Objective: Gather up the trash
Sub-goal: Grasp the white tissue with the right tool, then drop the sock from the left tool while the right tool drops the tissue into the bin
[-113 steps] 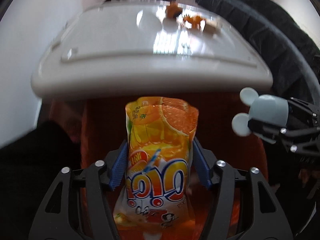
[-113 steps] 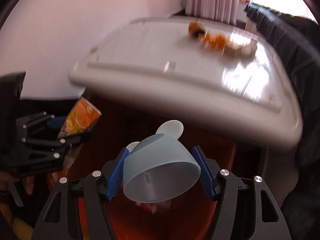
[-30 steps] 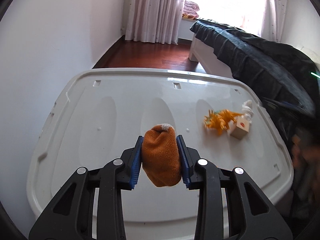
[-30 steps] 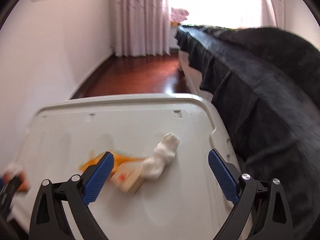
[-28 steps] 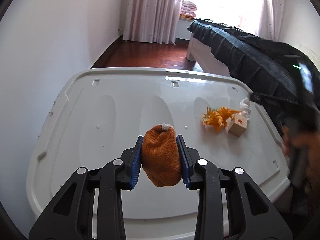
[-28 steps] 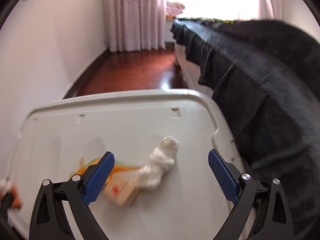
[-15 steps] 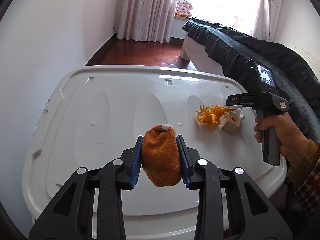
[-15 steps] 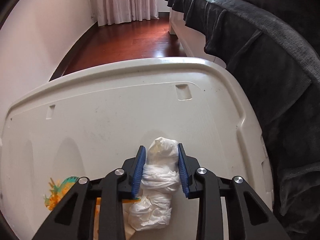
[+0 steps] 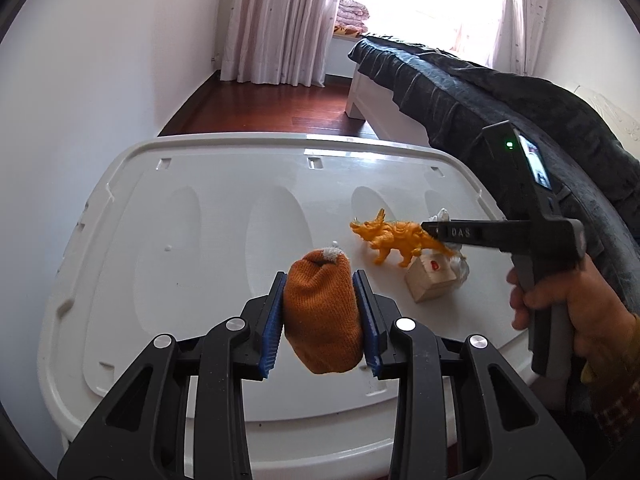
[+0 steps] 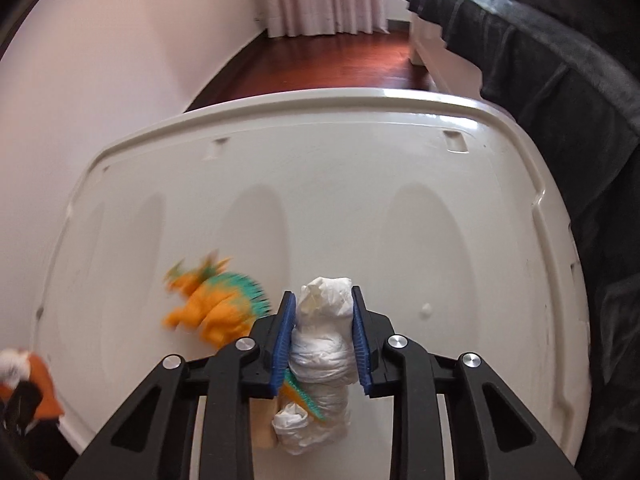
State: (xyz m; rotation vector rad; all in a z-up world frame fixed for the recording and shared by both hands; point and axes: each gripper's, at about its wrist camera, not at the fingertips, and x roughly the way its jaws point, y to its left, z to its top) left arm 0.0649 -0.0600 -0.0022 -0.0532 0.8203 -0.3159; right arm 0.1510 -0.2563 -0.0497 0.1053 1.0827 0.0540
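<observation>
My left gripper [image 9: 320, 292] is shut on an orange knitted bundle [image 9: 322, 316] with a white tip, held above the white plastic lid [image 9: 208, 240]. My right gripper [image 10: 322, 320] is shut on a crumpled white tissue wad [image 10: 322, 344], lifted over the lid [image 10: 400, 220]. In the left wrist view the right gripper [image 9: 440, 234] reaches in from the right above an orange toy dinosaur [image 9: 396, 238] and a small beige box [image 9: 430, 282]. The dinosaur [image 10: 212, 304] is blurred in the right wrist view.
A bed with a dark blanket [image 9: 500, 96] runs along the right side of the lid. A white wall [image 9: 80, 80] stands on the left. Red wooden floor [image 9: 272, 108] and curtains [image 9: 280, 20] lie beyond the lid.
My right gripper has closed on the tissue wad and lifted it back from the lid's far side. The toy dinosaur has shifted. My left gripper has kept its hold on the orange bundle.
</observation>
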